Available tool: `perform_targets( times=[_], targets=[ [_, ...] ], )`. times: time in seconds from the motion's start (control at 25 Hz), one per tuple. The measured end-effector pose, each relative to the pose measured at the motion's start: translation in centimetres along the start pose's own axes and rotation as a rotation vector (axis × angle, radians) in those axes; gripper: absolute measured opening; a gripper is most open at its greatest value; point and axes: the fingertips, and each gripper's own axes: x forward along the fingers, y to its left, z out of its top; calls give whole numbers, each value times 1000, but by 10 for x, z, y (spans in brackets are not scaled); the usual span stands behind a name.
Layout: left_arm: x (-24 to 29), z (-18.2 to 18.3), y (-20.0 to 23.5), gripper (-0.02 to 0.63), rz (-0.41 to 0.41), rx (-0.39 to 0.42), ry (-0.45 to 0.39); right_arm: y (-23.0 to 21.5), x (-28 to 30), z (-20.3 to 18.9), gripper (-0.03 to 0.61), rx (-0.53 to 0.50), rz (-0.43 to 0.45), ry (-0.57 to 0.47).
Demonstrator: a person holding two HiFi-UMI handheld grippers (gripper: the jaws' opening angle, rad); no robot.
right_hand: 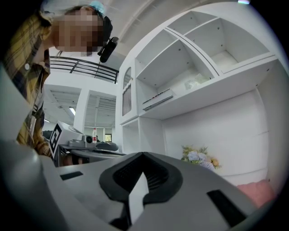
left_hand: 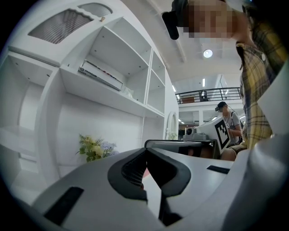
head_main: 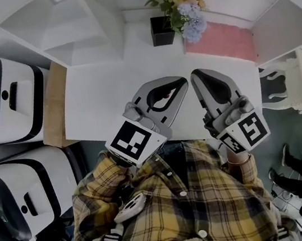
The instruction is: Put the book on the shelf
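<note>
One book (left_hand: 101,76) lies on the shelf (left_hand: 115,98).

The head view looks steeply down from above the person's chest onto the white surface (head_main: 102,96), with the left tongs (head_main: 180,81) and right tongs (head_main: 195,74) close beneath it. Each gripper view sits low, right behind its own tongs, and tilts up at the shelf unit (right_hand: 180,58). The left gripper view catches the other gripper at its right edge, the right gripper view at its left. All three views share the flowers (head_main: 178,5)
</note>
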Motion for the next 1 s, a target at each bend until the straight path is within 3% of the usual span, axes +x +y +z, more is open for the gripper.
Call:
perform_targets(
  times=[1.0],
  targets=[
    [-4, -6, -3, 20, -18, 47, 30, 5, -10, -3, 17, 4, 13, 11]
  ],
)
